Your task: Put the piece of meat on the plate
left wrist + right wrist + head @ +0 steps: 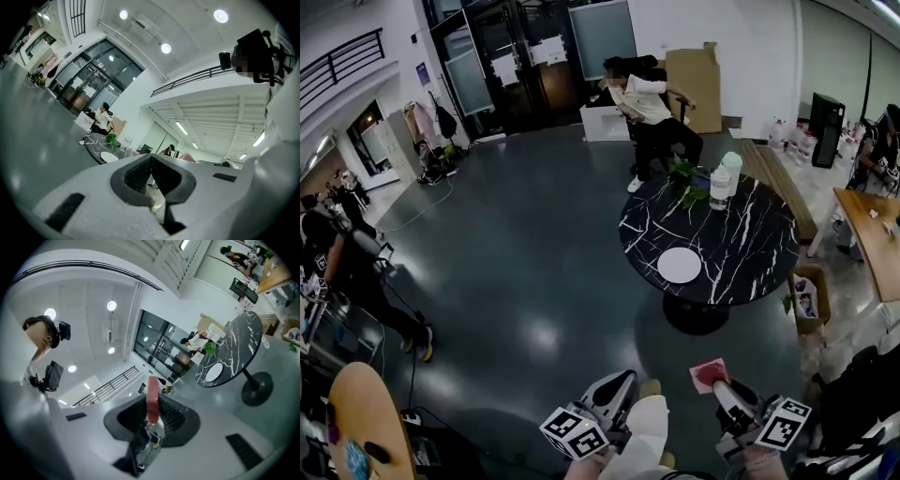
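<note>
Right gripper [152, 414] is clamping a flat red piece of meat [152, 396], its jaws partway closed on the slab, and a good part of the slab is sticking out past the tips. Left gripper [151, 174] is resting with its jaws together and nothing between them. Both are hanging over the dark floor [534, 281], well apart from the black marble table [750, 258], so the placing is not yet begun.

With so much meat overhanging, I judge it could be slipping or flopping loose on the way across. It could then be landing on the floor or the tabletop instead.

Toward the table's near side the white plate [680, 265] is sitting empty. Bottles [722, 183] are standing at the far side beside a plant [689, 183], but their contents are not showing. Beside the table's foot a cardboard box [806, 295] is holding something too small to make out.
</note>
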The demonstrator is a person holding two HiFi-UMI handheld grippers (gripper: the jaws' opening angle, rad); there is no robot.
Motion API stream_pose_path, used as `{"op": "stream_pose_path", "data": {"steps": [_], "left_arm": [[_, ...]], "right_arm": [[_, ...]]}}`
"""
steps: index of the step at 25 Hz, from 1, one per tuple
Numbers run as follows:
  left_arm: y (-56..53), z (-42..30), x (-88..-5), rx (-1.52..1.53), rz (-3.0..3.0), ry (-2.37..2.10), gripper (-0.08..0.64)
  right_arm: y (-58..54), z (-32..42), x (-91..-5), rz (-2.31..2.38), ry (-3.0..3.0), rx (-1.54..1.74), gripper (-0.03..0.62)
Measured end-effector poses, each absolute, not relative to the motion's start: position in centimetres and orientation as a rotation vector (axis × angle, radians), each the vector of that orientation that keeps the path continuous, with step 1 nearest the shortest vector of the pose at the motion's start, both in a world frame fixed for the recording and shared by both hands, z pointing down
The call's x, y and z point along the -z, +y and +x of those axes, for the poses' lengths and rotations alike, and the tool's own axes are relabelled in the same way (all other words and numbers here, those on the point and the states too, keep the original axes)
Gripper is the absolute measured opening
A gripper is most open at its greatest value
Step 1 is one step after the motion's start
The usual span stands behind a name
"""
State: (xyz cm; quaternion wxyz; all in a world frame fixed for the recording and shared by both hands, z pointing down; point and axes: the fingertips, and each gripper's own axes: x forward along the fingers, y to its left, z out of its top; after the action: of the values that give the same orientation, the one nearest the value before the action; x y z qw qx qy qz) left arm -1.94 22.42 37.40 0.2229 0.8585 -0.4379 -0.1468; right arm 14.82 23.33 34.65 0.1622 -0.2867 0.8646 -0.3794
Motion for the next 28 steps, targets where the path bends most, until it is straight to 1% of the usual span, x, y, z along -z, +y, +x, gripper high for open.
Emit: {"op": "stream_pose_path", "data": {"steps": [4, 8, 12, 19, 28], "left_arm": [[18.1, -0.8, -38.1, 0.41, 2.381, -1.171, 0.008], [12.8, 0.5, -40.9, 0.394, 2.334, -1.115, 0.008], [7.0, 0.9, -39.6, 0.411, 2.384, -1.078, 0.008], [0.2, -1.3, -40.1, 0.405, 2.367, -1.096, 0.008], [-6.1, -3.5, -41.6, 0.387, 2.332, -1.088, 0.008]], "right_arm": [[20.2, 15.4, -35.6, -0.864, 2.462, 1.097, 0.078], [16.5, 16.4, -36.4, -0.925, 2.45, 1.108, 0.078], [11.3, 16.8, -37.1, -0.995, 2.433, 1.108, 0.078], [4.3, 14.3, -37.6, -1.002, 2.43, 1.152, 0.078], [-2.4, 12.1, -37.9, -1.004, 2.461, 1.154, 0.078]]}}
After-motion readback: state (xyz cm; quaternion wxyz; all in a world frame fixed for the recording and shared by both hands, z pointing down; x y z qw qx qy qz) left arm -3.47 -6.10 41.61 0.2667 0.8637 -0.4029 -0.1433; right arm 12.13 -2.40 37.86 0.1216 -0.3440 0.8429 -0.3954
